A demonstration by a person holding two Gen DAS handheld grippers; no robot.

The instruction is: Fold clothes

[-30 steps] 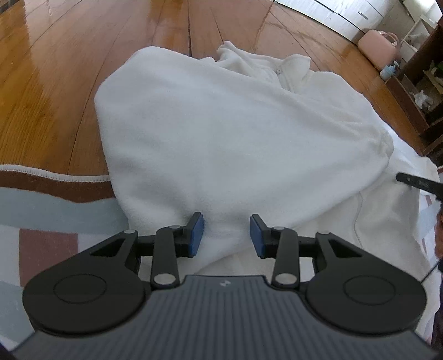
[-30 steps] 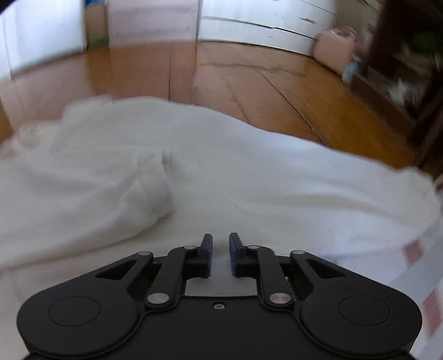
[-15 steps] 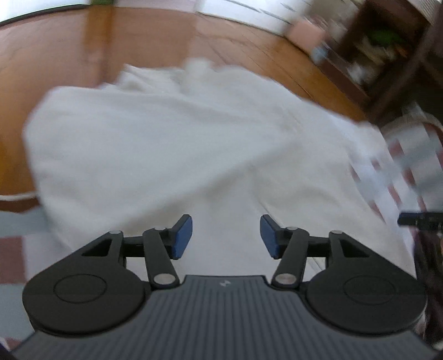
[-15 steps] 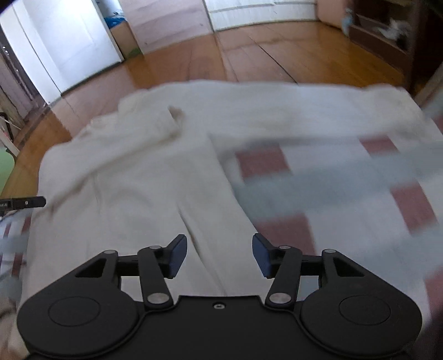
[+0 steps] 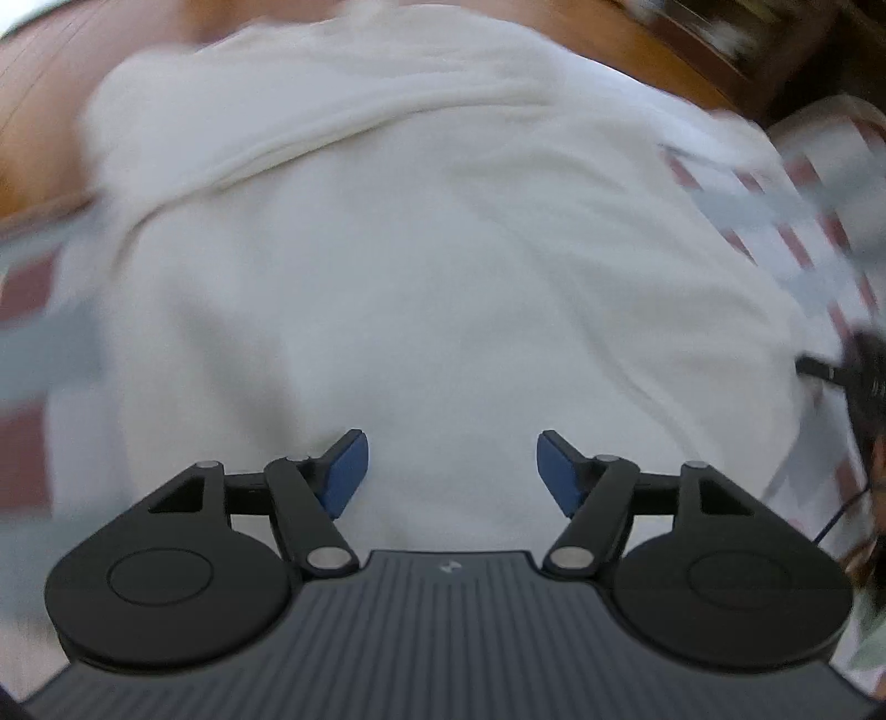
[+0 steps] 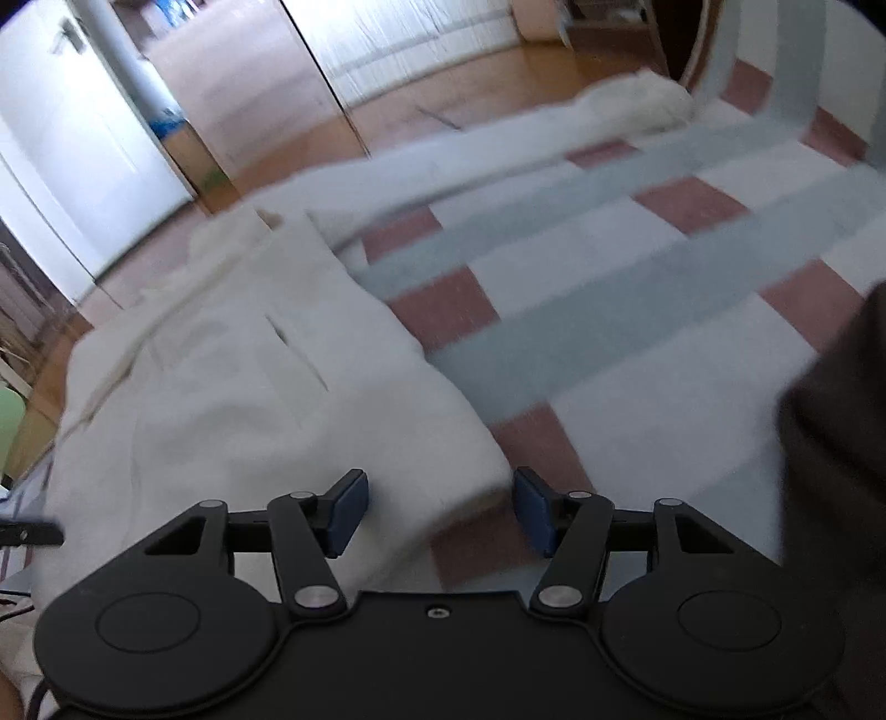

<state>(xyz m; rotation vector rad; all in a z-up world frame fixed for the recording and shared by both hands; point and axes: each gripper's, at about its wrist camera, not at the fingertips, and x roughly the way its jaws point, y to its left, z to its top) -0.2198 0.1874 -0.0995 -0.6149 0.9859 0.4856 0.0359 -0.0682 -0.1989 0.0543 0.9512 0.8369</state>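
Note:
A white fleece garment lies spread over a checked blanket, blurred by motion in both views. My left gripper hovers open above the garment's near part, nothing between its blue pads. In the right wrist view the same garment fills the left half, with a pocket slit and a folded edge running toward the far side. My right gripper stands open over the garment's near right edge, where cloth meets the blanket. The tip of the other gripper shows at the far left.
The checked blanket of grey, white and dusty red squares lies under the garment on a wooden floor. White doors stand at the back left. A dark shape blocks the right edge. Dark shelving shows far right.
Both grippers have opened wider; the right one was nearly shut a second ago. Both cameras swung, the right one toward the blanket, the left one closer over the garment.

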